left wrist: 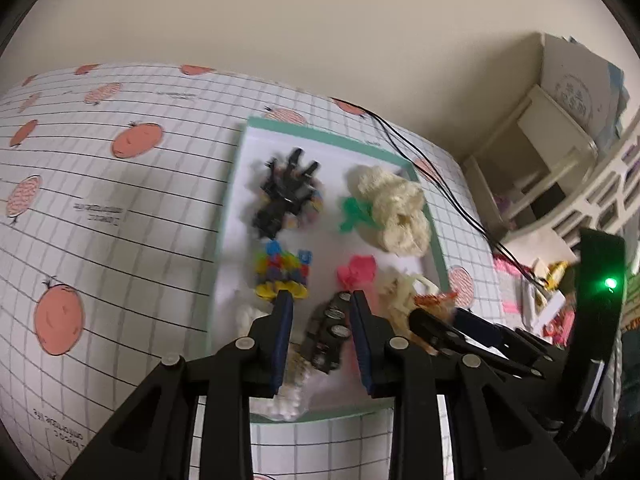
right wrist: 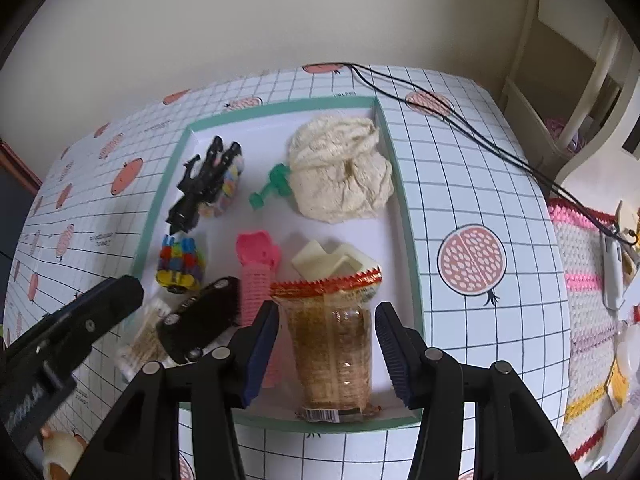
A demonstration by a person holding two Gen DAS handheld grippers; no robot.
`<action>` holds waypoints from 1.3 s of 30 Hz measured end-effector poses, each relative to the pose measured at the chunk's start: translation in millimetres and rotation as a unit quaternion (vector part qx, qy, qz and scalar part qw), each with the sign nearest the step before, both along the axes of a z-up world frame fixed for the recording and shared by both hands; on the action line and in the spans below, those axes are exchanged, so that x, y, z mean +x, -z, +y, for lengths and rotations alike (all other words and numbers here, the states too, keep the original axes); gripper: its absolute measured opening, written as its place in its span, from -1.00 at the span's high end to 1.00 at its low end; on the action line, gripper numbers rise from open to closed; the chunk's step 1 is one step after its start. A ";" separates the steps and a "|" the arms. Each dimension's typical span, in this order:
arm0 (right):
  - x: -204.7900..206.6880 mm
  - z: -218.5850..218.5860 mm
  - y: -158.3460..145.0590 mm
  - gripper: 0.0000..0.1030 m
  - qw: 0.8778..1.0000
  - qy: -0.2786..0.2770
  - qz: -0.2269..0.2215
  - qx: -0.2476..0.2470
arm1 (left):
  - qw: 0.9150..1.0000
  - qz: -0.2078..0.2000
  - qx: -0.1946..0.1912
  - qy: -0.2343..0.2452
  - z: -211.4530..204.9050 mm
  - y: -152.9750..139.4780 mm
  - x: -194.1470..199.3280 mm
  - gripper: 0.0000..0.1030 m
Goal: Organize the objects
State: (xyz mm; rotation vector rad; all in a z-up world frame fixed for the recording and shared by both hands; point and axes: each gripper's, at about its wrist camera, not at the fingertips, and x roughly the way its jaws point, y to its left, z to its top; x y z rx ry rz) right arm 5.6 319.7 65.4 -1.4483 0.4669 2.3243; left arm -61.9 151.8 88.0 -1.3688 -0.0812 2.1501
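Right tongs [right wrist: 326, 344] are hanging open around the snack packet [right wrist: 334, 344] in the tray [right wrist: 412, 248]; left tongs [left wrist: 320, 320] are straddling the black comb [left wrist: 326, 334], open too. Probably pulling clear next.

A black cable [right wrist: 460, 120] crosses the pomegranate-print tablecloth [right wrist: 480, 184] near a crocheted mat [right wrist: 584, 280].

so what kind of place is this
Probably a room at home: a table under a fruit-print cloth, a crocheted blanket beside it, and a cream shelf against the wall.
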 end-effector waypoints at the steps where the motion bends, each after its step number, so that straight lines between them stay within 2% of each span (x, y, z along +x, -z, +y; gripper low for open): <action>1: -0.4 -0.8 -1.3 -0.05 1.000 0.000 0.003 0.000 | 1.000 0.004 -0.002 -0.010 -3.8 -0.1 -2.3 0.42; 2: -0.9 -1.7 -3.0 -0.05 1.000 -0.001 0.009 0.001 | 1.000 0.006 -0.004 -0.016 -5.7 -0.4 -4.3 0.40; 5: -1.8 -4.0 -5.5 -0.06 1.000 -0.002 0.018 0.001 | 0.999 0.009 -0.013 -0.038 -16.3 1.6 -11.4 0.17; 8: -2.5 -5.6 -6.0 -0.15 1.000 -0.001 0.024 0.000 | 0.998 0.015 -0.027 -0.059 -26.1 5.1 -16.3 0.11; 11: -4.8 -9.9 -3.8 -0.18 1.000 -0.002 0.022 0.000 | 0.996 0.019 -0.036 -0.082 -37.2 9.0 -21.9 -0.23; 13: -6.9 -13.7 -2.5 -0.25 1.000 -0.008 0.021 0.006 | 0.994 0.025 -0.044 -0.094 -43.6 11.0 -24.9 -0.32; 15: -8.4 -16.7 -2.4 -0.31 1.000 -0.012 0.022 0.009 | 0.993 0.027 -0.047 -0.107 -51.6 13.4 -28.7 -0.50; 16: -9.1 -18.2 -2.6 -0.33 1.000 -0.014 0.024 0.009 | 0.992 0.025 -0.047 -0.110 -54.0 14.3 -30.5 -0.51; 19: -10.8 -20.3 -2.6 -0.48 0.999 -0.019 0.027 0.010 | 0.991 0.024 -0.048 -0.126 -62.1 17.1 -34.5 -0.68; 21: -10.8 -22.1 -2.3 -0.68 0.999 -0.021 0.027 0.014 | 0.989 0.028 -0.050 -0.134 -66.0 18.0 -34.7 -0.84; 25: -10.8 -22.6 -3.0 -0.97 0.999 -0.020 0.034 0.014 | 0.987 0.037 -0.061 -0.147 -71.2 17.9 -35.8 -0.92; 26: -10.8 -22.6 -3.8 -0.99 0.999 -0.020 0.037 0.016 | 0.986 0.038 -0.063 -0.149 -71.7 17.6 -36.8 -0.97; 33: -10.7 -23.1 -6.8 -1.00 0.999 -0.016 0.044 0.023 | 0.984 0.047 -0.067 -0.159 -78.6 14.8 -38.7 -1.00; 39: -8.7 -26.0 -14.1 -1.00 0.998 -0.016 0.053 0.029 | 0.984 0.071 -0.056 -0.153 -83.6 3.4 -37.4 -1.00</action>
